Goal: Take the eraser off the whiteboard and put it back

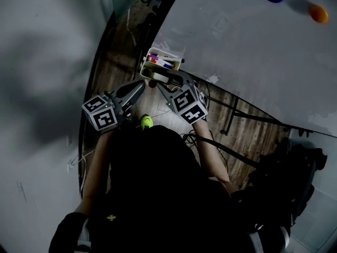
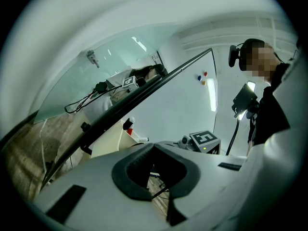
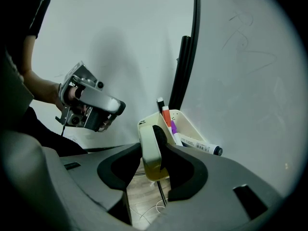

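Eraser's off the whiteboard and in the right gripper, right by the marker tray

The right gripper has its jaws clamped on the eraser, which stands upright with the dark felt against the right pad, just in front of the cream tray hanging on the whiteboard. In the tray: a red marker, a purple one, plus a white marker with a black cap lying over the rim. The left gripper hangs off to the side, jaws apart with nothing in them.
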Demonstrator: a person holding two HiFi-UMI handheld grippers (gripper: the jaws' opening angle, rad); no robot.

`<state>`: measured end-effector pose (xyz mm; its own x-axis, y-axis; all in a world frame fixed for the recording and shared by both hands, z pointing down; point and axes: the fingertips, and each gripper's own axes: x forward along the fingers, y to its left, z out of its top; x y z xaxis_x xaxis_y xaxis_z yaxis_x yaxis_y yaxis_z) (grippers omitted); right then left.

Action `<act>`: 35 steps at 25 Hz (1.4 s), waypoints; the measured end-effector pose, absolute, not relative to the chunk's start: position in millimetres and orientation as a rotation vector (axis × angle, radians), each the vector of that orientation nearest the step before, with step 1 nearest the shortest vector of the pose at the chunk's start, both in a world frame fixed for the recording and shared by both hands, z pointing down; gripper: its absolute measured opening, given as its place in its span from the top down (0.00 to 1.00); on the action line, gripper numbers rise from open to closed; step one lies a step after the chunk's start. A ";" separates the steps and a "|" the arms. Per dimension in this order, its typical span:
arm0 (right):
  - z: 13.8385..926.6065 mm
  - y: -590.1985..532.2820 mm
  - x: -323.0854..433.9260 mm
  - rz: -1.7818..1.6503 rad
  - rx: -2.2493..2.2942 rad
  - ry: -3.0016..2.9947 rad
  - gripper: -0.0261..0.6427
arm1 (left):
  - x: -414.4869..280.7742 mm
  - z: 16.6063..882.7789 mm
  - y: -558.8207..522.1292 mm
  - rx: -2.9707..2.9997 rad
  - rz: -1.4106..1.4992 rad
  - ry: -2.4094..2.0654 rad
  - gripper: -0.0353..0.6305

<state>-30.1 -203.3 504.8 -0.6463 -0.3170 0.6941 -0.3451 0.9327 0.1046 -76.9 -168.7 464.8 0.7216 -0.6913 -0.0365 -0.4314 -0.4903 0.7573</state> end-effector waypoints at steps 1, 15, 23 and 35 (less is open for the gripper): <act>505.9 -203.6 -29.3 0.048 0.467 -2.315 0.73 | -76.8 465.3 -168.8 2.160 -0.436 -0.848 0.94; 494.5 -203.2 -31.5 0.020 0.473 -2.343 0.73 | -73.2 463.5 -166.0 2.178 -0.432 -0.848 0.94; 486.0 -201.4 -30.7 0.009 0.481 -2.367 0.73 | -69.8 460.5 -162.9 2.189 -0.432 -0.850 0.94; 469.8 -200.9 -28.4 0.008 0.505 -2.420 0.73 | -64.2 458.8 -159.3 2.217 -0.420 -0.849 0.94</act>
<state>-28.4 -200.9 469.8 -0.7096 -0.3546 0.6089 -0.3587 0.9256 0.1210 -64.2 -159.3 458.8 0.7308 -0.6811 -0.0447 -0.4484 -0.5284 0.7209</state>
